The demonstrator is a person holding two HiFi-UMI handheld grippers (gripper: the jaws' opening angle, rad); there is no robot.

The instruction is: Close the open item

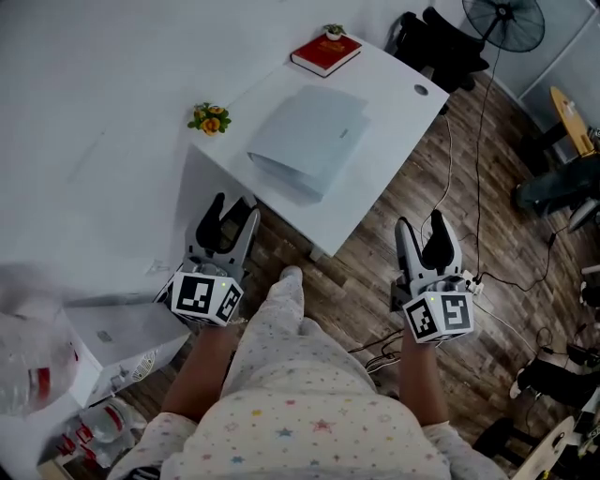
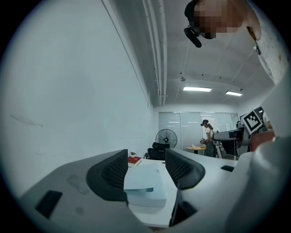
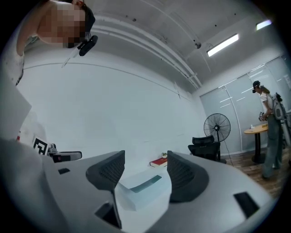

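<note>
A pale grey-blue laptop (image 1: 309, 141) lies on the white desk (image 1: 394, 103) with its lid slightly ajar, a dark gap showing along its near edge. My left gripper (image 1: 234, 217) is held open below the desk's near-left edge, holding nothing. Over the wooden floor to the right of the desk, my right gripper (image 1: 420, 225) is also open and bare. In the left gripper view the laptop (image 2: 144, 182) shows between the open jaws of that gripper (image 2: 145, 158), some way off. The right gripper (image 3: 144, 159) frames the laptop (image 3: 143, 189) the same way.
A red book (image 1: 325, 53) and a small plant (image 1: 333, 31) sit at the desk's far end; orange flowers (image 1: 209, 119) stand at its left corner. A black chair (image 1: 436, 47), a fan (image 1: 503, 21) and floor cables (image 1: 478, 234) lie beyond. A white unit (image 1: 122, 337) stands at left. A person (image 3: 270, 132) stands far off.
</note>
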